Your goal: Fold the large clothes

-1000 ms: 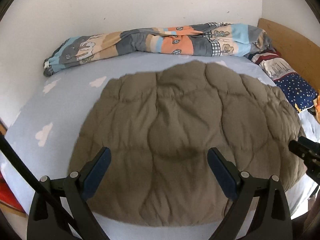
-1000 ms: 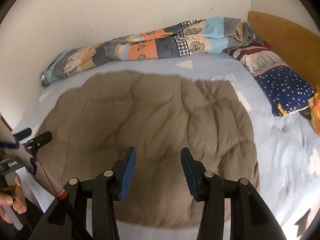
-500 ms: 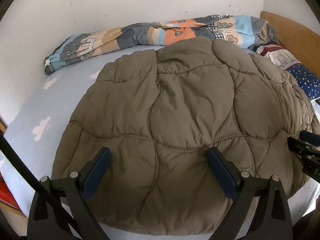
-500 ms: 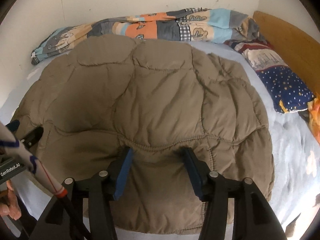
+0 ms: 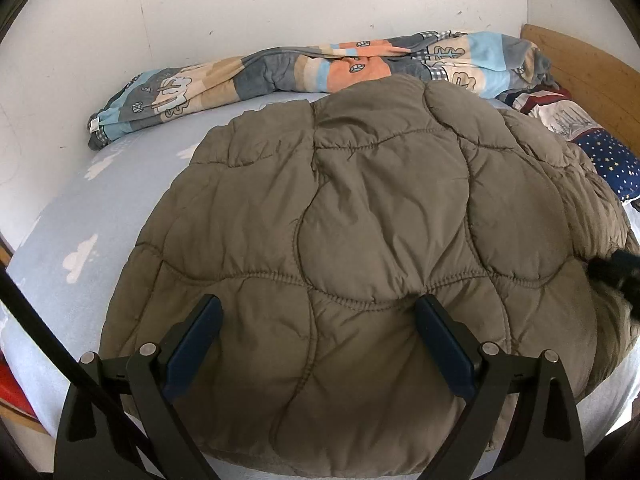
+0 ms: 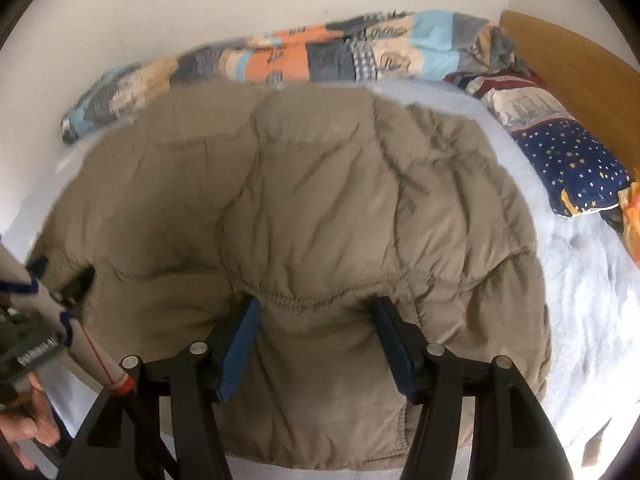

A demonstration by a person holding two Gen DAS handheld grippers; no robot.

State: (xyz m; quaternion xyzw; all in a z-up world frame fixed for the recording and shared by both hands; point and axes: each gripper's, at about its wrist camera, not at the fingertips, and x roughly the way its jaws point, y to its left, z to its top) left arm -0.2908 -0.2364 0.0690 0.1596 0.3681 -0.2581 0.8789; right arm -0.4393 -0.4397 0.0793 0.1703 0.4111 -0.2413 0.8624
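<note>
A large brown quilted jacket lies spread on the light blue bed sheet; it also fills the right wrist view. My left gripper is open, its fingers wide apart just above the jacket's near part. My right gripper is open, its blue pads pressing into the jacket's near fold with padded fabric bulging between them. The right gripper's tip shows blurred at the left wrist view's right edge. The left gripper shows at the right wrist view's left edge.
A rolled patchwork blanket lies along the white wall. A star-patterned pillow and a wooden headboard are at the right. The bed's near edge runs just below the jacket. A hand holds the left gripper.
Both grippers have dropped down and closer to the jacket, which now fills the views. The right gripper's fingers have spread wider and now press into the fabric.
</note>
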